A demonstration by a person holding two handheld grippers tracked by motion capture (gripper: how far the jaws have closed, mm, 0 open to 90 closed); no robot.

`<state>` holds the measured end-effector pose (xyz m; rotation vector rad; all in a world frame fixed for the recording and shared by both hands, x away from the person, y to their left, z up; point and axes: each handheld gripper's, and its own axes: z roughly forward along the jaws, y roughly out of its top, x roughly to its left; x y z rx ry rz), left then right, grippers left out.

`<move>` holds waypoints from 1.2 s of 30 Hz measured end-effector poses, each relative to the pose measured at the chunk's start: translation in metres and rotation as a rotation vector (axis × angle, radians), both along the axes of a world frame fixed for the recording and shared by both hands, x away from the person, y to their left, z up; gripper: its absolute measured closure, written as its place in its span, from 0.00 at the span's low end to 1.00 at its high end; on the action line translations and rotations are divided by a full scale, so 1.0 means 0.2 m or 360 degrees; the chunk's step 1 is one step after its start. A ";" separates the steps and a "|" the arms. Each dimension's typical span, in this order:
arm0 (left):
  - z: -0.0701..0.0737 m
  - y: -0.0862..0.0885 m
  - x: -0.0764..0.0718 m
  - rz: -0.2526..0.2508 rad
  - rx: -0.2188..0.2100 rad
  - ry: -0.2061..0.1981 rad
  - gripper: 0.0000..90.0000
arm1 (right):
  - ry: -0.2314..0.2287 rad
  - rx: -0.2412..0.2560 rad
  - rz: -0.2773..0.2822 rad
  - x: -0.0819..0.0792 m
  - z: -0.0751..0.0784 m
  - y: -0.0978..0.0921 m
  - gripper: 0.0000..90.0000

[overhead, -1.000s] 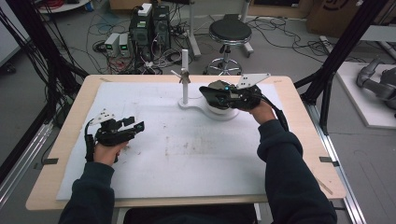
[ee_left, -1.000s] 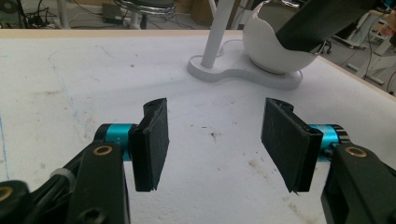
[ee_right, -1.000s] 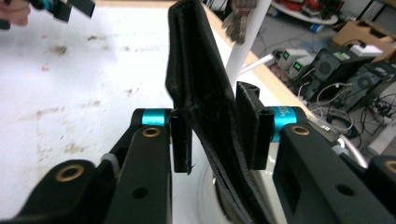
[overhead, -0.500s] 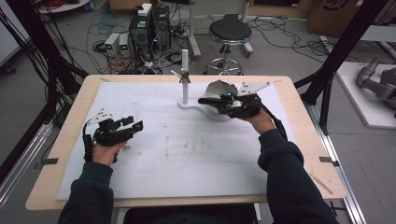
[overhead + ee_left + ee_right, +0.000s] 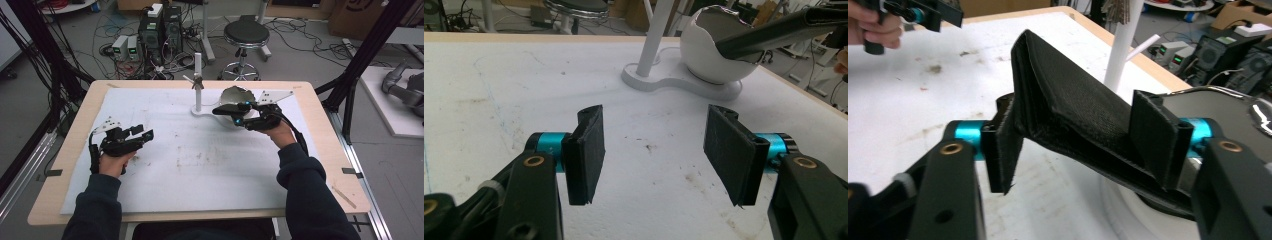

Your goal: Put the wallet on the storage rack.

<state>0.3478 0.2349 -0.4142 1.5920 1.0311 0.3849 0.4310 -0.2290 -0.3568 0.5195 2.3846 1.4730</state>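
While the right gripper point(image 5: 235, 116) hovers at about one o'clock on the counter point(image 5: 65, 145), its jaws pinch a folded black cloth point(image 5: 1083, 125) whose far end hangs over the open top of a white egg-shaped bowl point(image 5: 709, 60). That bowl sits on a white base point(image 5: 674, 82) beside a slim white post point(image 5: 198, 85), toward twelve o'clock on the white mat point(image 5: 200, 170). Over at nine o'clock the left gripper point(image 5: 659, 150) rests low above the mat, well apart from the bowl, its jaws spread wide and empty.
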 end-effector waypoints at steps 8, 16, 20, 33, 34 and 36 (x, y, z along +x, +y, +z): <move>0.00 0.00 0.00 -0.0001 -0.0002 0.0004 0.46 | 0.0031 -0.0046 -0.0042 0.00 -0.01 -0.01 0.46; 0.00 0.00 0.00 -0.0005 0.0001 0.0002 0.46 | -0.0015 -0.0131 -0.0113 0.01 -0.02 -0.04 0.58; 0.00 -0.01 0.00 -0.0007 0.0000 0.0001 0.46 | -0.0120 -0.0210 -0.0168 0.00 -0.01 -0.03 0.68; 0.00 0.00 0.00 -0.0007 -0.0008 0.0001 0.47 | -0.0326 -0.0163 -0.0367 -0.02 -0.05 -0.01 0.84; 0.00 0.00 0.00 -0.0008 -0.0007 0.0002 0.47 | -0.0325 -0.0164 -0.0360 -0.03 -0.05 -0.01 0.84; 0.00 0.00 0.00 -0.0016 -0.0007 0.0001 0.47 | -0.0306 -0.0145 -0.0337 -0.02 -0.07 -0.01 0.84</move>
